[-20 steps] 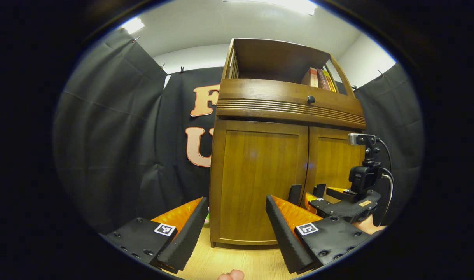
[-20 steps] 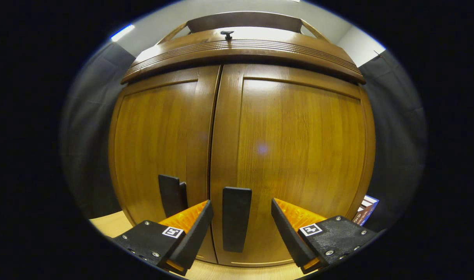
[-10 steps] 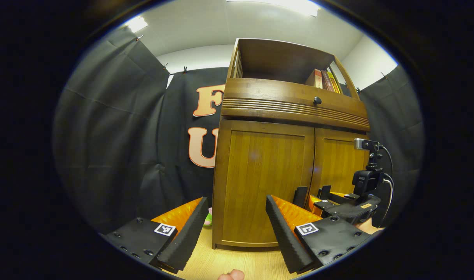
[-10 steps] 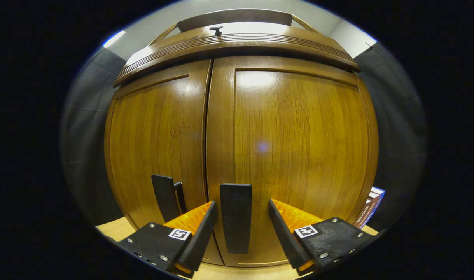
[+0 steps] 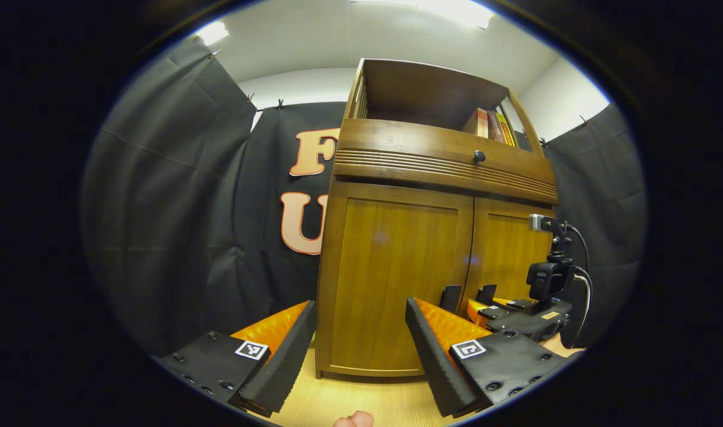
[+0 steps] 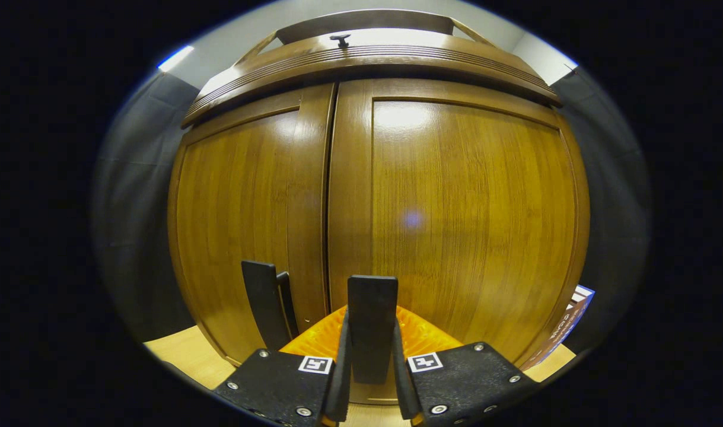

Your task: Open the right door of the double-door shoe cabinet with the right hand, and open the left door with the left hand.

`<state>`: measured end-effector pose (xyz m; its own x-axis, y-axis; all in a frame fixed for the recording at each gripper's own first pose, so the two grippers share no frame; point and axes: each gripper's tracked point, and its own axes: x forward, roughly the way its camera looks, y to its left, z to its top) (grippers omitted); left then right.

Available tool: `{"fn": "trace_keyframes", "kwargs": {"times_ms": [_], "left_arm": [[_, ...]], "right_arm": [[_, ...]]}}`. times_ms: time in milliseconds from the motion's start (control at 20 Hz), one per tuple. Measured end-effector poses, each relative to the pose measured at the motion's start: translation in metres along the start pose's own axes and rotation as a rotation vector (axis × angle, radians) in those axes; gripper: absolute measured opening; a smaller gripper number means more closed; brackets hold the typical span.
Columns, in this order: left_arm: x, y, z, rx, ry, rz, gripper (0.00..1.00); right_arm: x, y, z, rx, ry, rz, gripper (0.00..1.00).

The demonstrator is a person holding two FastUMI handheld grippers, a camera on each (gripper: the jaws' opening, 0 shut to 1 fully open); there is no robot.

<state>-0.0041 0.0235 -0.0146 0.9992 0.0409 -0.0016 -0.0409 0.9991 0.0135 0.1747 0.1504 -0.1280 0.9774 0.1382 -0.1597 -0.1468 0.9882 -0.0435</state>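
The brown wooden shoe cabinet (image 5: 397, 267) stands with both doors closed. In the right gripper view, the right door (image 6: 468, 225) carries a dark flat handle (image 6: 372, 308) near the centre seam, and my right gripper (image 6: 370, 367) is shut on it, both fingers pressing its sides. The left door's handle (image 6: 266, 302) sits just left of the seam, untouched. In the left gripper view, my left gripper (image 5: 358, 356) is open and empty, a short way in front of the left door (image 5: 391, 279). The right gripper (image 5: 515, 314) appears there at the handles, low on the right.
Above the doors are a drawer with a dark knob (image 5: 478, 156) and an open shelf holding books (image 5: 491, 124). A printed box (image 6: 566, 323) leans beside the cabinet's right side. Black cloth walls surround the cabinet on a light wooden floor (image 5: 361, 403).
My right gripper's fingers have closed from wide open onto the right door's handle. The left gripper has stayed open and only swayed slightly.
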Motion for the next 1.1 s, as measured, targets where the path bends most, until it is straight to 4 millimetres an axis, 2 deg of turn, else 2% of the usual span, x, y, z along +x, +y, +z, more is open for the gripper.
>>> {"fn": "trace_keyframes", "kwargs": {"times_ms": [50, 300, 600, 800, 1100], "left_arm": [[-0.002, -0.002, -0.001, 0.002, 0.002, -0.005, 0.94], [-0.005, -0.005, 0.004, -0.005, -0.010, -0.012, 0.94], [-0.012, -0.008, 0.005, -0.018, -0.007, -0.010, 0.94], [-0.014, -0.014, 0.007, -0.013, -0.011, -0.015, 0.94], [-0.015, -0.024, 0.006, -0.016, -0.004, -0.034, 0.96]], "right_arm": [[-0.001, 0.000, 0.000, 0.003, 0.005, 0.002, 0.29], [-0.007, 0.002, -0.001, 0.012, 0.031, 0.032, 0.28], [-0.031, 0.002, -0.002, 0.015, 0.034, 0.078, 0.28], [-0.051, 0.000, -0.005, 0.025, 0.047, 0.111, 0.27], [-0.095, -0.014, -0.007, 0.035, 0.063, 0.150, 0.27]]}}
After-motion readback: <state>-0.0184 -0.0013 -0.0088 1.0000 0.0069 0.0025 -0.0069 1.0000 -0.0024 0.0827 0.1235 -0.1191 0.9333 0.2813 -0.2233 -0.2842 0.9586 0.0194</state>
